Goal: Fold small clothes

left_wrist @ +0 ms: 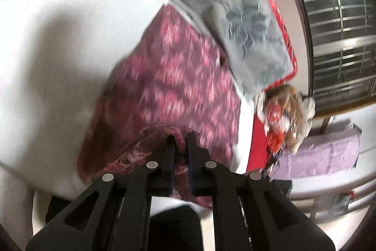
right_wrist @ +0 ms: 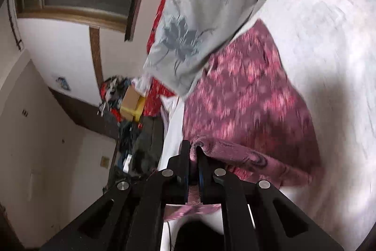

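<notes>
Bright, soft daylight — motion blur throughout, fisheye bending edges, broad grey shadows.

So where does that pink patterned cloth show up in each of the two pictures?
Left wrist view: the pink patterned cloth fills the centre, with its near edge at the bottom.
Right wrist view: it lies centre-right, running down to the bottom middle.
Shared landmark: the grey flowered pillow lying just beyond it.

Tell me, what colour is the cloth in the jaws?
Dark pink with paler pink blotches: the cloth, clearest in the right wrist view.
</notes>
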### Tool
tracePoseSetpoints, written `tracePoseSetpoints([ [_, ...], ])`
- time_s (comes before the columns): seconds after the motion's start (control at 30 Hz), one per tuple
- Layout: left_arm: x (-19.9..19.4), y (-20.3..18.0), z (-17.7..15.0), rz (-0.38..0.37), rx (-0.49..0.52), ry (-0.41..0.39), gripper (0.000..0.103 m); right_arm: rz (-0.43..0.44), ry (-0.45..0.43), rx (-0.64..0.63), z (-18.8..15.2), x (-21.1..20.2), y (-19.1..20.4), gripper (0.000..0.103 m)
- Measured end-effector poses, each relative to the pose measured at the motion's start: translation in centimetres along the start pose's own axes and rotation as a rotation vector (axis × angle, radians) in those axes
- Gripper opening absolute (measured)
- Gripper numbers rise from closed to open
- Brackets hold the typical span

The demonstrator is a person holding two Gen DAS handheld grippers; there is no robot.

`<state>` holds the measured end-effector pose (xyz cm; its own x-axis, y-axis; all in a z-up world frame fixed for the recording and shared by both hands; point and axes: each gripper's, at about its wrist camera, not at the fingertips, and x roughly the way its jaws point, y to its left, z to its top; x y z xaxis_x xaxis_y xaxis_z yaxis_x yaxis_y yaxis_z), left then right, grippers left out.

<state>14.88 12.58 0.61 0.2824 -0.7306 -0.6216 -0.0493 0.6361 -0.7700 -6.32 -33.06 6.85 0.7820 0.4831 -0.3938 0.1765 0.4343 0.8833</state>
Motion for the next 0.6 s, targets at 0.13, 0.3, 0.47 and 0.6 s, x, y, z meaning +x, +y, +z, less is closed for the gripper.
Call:
tracePoseSetpoints([
  [0.13,2.0,-0.6,4.9,0.014,-0.004,-0.03,0.007,-0.013,-0.065,0.066,3.7,2.5,-1.8,0.005],
  [0.3,5.8,-1.5,11.0,0.026,-0.01,-0.049,0.007,-0.015,-0.117,0.152,8.1,6.2,-4.2,0.005],
  [0.47,9.8,-1.8,16.0,0.031,-0.026,-0.043,0.007,-0.036,-0.141,0.209,11.8,9.6,-6.5,0.005],
  [0.6,12.5,-1.4,19.9,0.078,-0.063,-0.043,0.007,-0.035,-0.161,0.297,14.7,11.7,-8.5,0.011],
])
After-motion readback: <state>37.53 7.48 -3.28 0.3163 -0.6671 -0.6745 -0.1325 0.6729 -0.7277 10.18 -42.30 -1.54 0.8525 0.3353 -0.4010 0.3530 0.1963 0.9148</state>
